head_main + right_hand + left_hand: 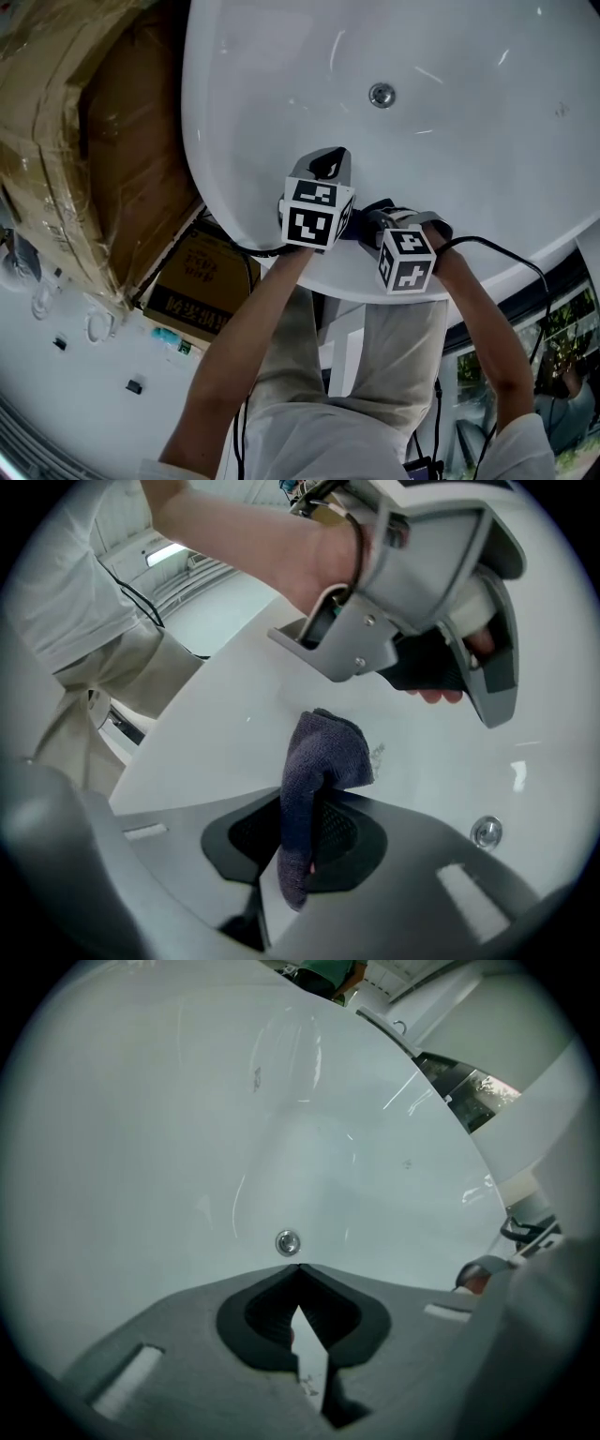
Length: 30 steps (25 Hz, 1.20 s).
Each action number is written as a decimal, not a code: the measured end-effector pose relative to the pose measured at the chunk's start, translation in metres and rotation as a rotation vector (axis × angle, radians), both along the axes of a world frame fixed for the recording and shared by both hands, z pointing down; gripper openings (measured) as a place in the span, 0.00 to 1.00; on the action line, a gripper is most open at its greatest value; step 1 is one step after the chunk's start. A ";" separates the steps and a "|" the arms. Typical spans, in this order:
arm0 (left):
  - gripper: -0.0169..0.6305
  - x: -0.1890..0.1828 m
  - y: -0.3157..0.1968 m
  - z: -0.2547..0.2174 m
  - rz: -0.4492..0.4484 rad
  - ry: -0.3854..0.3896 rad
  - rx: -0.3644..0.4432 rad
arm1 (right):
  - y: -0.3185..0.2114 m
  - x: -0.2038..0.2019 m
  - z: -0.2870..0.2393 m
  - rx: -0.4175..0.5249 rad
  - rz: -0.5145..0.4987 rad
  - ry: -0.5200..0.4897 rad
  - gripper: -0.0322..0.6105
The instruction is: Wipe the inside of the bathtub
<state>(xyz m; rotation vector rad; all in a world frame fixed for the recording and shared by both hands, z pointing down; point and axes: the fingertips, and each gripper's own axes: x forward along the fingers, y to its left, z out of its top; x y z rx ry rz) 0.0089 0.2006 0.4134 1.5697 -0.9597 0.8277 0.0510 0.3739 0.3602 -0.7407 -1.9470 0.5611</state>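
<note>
The white bathtub fills the upper head view, its round metal drain on the inner wall. My left gripper hangs over the near rim and points into the tub. Its jaws are shut with nothing between them, and the drain lies just beyond the gripper's tips. My right gripper sits beside it over the rim. It is shut on a dark purple cloth, which sticks up out of the jaws above the white tub surface. The left gripper's grey housing hangs right ahead of the cloth.
A large plastic-wrapped cardboard box stands against the tub's left side. A smaller yellow-brown box lies on the pale floor below it. Black cables trail from both grippers. The person's legs stand against the tub rim.
</note>
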 end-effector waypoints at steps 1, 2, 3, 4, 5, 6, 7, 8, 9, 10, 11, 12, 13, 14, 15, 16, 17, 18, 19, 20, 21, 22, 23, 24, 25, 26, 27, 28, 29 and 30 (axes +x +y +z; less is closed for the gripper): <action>0.02 0.000 0.000 -0.001 -0.001 0.001 0.000 | 0.002 0.000 -0.007 -0.003 -0.004 -0.006 0.13; 0.02 0.000 0.001 -0.001 0.000 0.002 -0.001 | 0.005 -0.001 -0.013 -0.008 -0.006 -0.012 0.13; 0.02 -0.001 0.001 -0.001 0.000 0.001 -0.002 | 0.007 -0.001 -0.020 -0.013 -0.006 -0.017 0.13; 0.02 -0.001 0.002 -0.001 0.002 0.001 -0.005 | 0.009 -0.001 -0.025 -0.018 -0.006 -0.020 0.13; 0.02 0.000 0.002 0.000 0.005 0.001 -0.008 | 0.011 0.000 -0.030 -0.023 -0.005 -0.023 0.13; 0.02 0.001 0.002 0.000 0.009 0.003 -0.009 | 0.012 0.000 -0.033 -0.028 -0.005 -0.026 0.13; 0.02 0.002 0.002 0.000 0.012 0.004 -0.010 | 0.014 0.001 -0.037 -0.033 -0.005 -0.029 0.13; 0.02 0.002 0.003 0.000 0.014 0.005 -0.009 | 0.015 0.001 -0.040 -0.036 -0.007 -0.032 0.13; 0.02 0.003 0.003 0.000 0.016 0.006 -0.009 | 0.016 0.002 -0.043 -0.039 -0.011 -0.037 0.13; 0.02 0.003 0.003 0.000 0.019 0.005 -0.008 | 0.017 0.002 -0.045 -0.040 -0.017 -0.043 0.13; 0.02 0.003 0.003 0.000 0.022 0.004 -0.007 | 0.017 0.003 -0.048 -0.044 -0.026 -0.052 0.13; 0.02 0.003 0.002 0.001 0.023 0.004 -0.005 | 0.018 0.003 -0.052 -0.056 -0.036 -0.061 0.13; 0.02 0.004 0.002 0.001 0.023 0.006 -0.005 | 0.019 0.004 -0.056 -0.077 -0.045 -0.069 0.13; 0.02 0.004 0.002 0.001 0.020 0.007 -0.005 | 0.019 0.005 -0.059 -0.103 -0.050 -0.073 0.13; 0.02 0.004 0.002 0.002 0.016 0.008 -0.006 | 0.020 0.005 -0.062 -0.128 -0.048 -0.073 0.13; 0.02 0.003 0.002 0.002 0.010 0.009 -0.006 | 0.018 0.005 -0.064 -0.145 -0.039 -0.071 0.13; 0.02 0.002 0.001 0.002 0.003 0.010 -0.005 | 0.015 0.005 -0.064 -0.149 -0.025 -0.070 0.13; 0.02 0.001 0.000 0.002 -0.003 0.010 -0.002 | 0.011 0.005 -0.062 -0.138 -0.011 -0.071 0.13; 0.02 0.000 -0.001 0.003 -0.007 0.009 0.000 | 0.006 0.006 -0.060 -0.116 -0.002 -0.074 0.13; 0.02 -0.001 -0.003 0.003 -0.008 0.008 0.001 | 0.000 0.008 -0.056 -0.084 0.001 -0.075 0.13; 0.02 -0.001 -0.003 0.004 -0.006 0.007 0.002 | -0.006 0.011 -0.052 -0.050 0.000 -0.074 0.13; 0.02 0.000 -0.002 0.004 -0.003 0.007 0.001 | -0.011 0.014 -0.046 -0.018 -0.002 -0.068 0.13; 0.02 0.001 -0.001 0.004 0.001 0.006 -0.001 | -0.016 0.018 -0.040 0.008 -0.004 -0.057 0.13; 0.02 0.001 0.001 0.005 0.003 0.006 -0.004 | -0.020 0.023 -0.034 0.030 -0.008 -0.042 0.13; 0.02 0.002 0.003 0.006 0.003 0.006 -0.008 | -0.025 0.027 -0.027 0.050 -0.011 -0.027 0.13; 0.02 0.003 0.004 0.007 0.002 0.005 -0.010 | -0.032 0.030 -0.021 0.073 -0.012 -0.014 0.13; 0.02 0.004 0.004 0.008 0.002 0.005 -0.011 | -0.039 0.033 -0.015 0.097 -0.011 -0.004 0.13; 0.02 0.005 0.004 0.008 0.004 0.006 -0.012 | -0.046 0.035 -0.009 0.119 -0.006 0.003 0.13; 0.02 0.007 0.005 0.009 0.005 0.007 -0.014 | -0.052 0.037 -0.004 0.138 -0.001 0.010 0.13; 0.02 0.008 0.005 0.010 0.007 0.009 -0.015 | -0.058 0.038 0.002 0.157 0.003 0.015 0.13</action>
